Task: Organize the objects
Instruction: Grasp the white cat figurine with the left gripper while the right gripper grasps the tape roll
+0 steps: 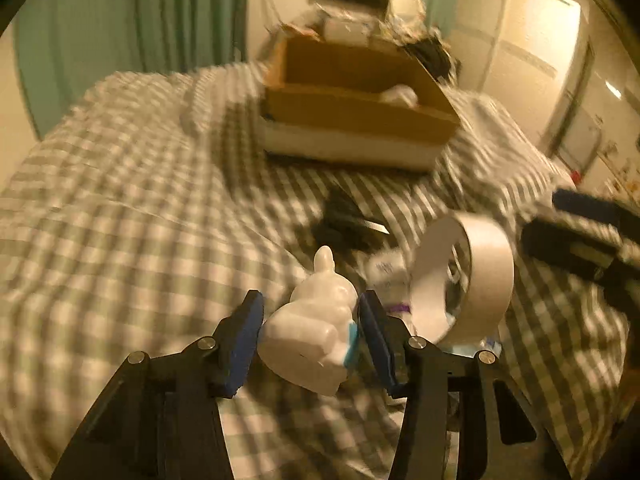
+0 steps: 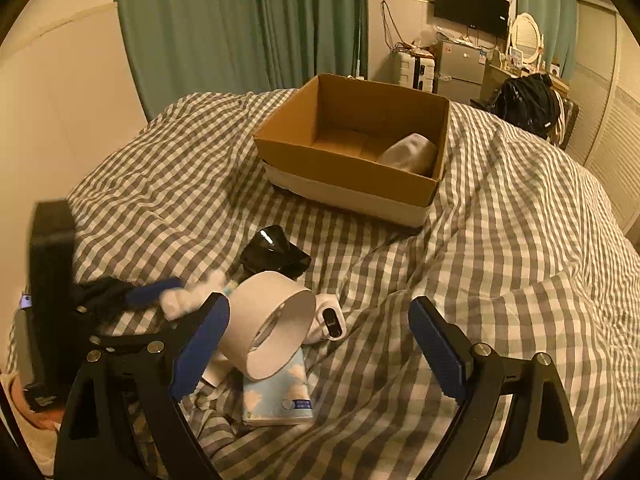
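Note:
A white rabbit-shaped figurine (image 1: 316,320) lies on the checked bedspread (image 1: 120,220), and my left gripper (image 1: 310,322) is shut on it, both blue pads against its sides. The right wrist view shows that figurine (image 2: 180,300) beside one blue finger (image 2: 154,290) of the left gripper. My right gripper (image 2: 320,308) hangs open over the bed with nothing between its fingers. A roll of white tape (image 2: 272,328) stands on edge by its left finger. In the left wrist view the tape roll (image 1: 464,276) is just right of the figurine, and the right gripper (image 1: 572,220) is blurred at the right edge.
An open cardboard box (image 2: 344,168) sits further up the bed with a white rounded thing (image 2: 412,152) inside. A glossy black object (image 2: 276,254), a small white device with a black face (image 2: 330,320) and a blue cloud-print cloth (image 2: 280,396) surround the tape.

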Tool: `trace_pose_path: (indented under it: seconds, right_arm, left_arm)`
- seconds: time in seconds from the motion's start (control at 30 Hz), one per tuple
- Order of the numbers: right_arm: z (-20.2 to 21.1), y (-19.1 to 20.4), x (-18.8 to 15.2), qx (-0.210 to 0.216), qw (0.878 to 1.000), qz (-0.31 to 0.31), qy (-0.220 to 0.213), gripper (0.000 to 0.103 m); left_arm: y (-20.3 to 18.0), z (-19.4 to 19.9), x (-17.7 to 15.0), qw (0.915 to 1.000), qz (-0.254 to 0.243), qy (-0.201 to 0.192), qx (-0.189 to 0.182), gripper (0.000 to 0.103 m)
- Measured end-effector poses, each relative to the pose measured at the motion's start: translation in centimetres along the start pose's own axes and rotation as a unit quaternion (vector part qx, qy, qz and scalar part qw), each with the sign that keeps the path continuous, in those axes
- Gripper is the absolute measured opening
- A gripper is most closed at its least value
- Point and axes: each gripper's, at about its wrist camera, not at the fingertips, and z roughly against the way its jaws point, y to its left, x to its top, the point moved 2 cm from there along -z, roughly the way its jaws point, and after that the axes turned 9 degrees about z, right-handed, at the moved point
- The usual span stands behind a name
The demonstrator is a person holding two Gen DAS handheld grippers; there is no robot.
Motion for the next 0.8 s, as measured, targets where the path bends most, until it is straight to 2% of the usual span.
trace_pose_path:
  seconds: [0.07,0.2,0.4,0.57,0.63,0.8]
  right_arm:
    - [-0.1,0.7,0.2,-0.006,1.0,0.005,0.002,0.091]
    - [-0.7,2.2,0.5,-0.008,1.0,0.014,0.005,0.091]
    - [-2.4,3.7,0.2,-0.012,1.0,0.016,0.02,0.09]
    - [-3.9,4.5,-0.1,-0.025,0.999,0.025,0.032,0.073]
    - [-4.2,4.6,-0.5,-0.025,0.998,0.032,0.042,0.056]
    - [-3.6,4.5,-0.9,-0.032,0.998,0.045,0.041,0.039]
  left_arm:
    - [0.8,1.1,0.5,0.9995,0.011,-0.024,0.017,0.051]
    - [2.0,2.0,0.8,0.9981,0.02,-0.046,0.037,0.051]
    - [3.1,1.9,0.8,0.9979,0.035,-0.043,0.032,0.051]
    - [3.5,1.6,0.7,0.9979,0.043,-0.039,0.031,0.051]
    - [3.3,1.6,0.7,0.9978,0.04,-0.04,0.033,0.051]
    - [3.0,2.0,0.7,0.9974,0.04,-0.045,0.038,0.051]
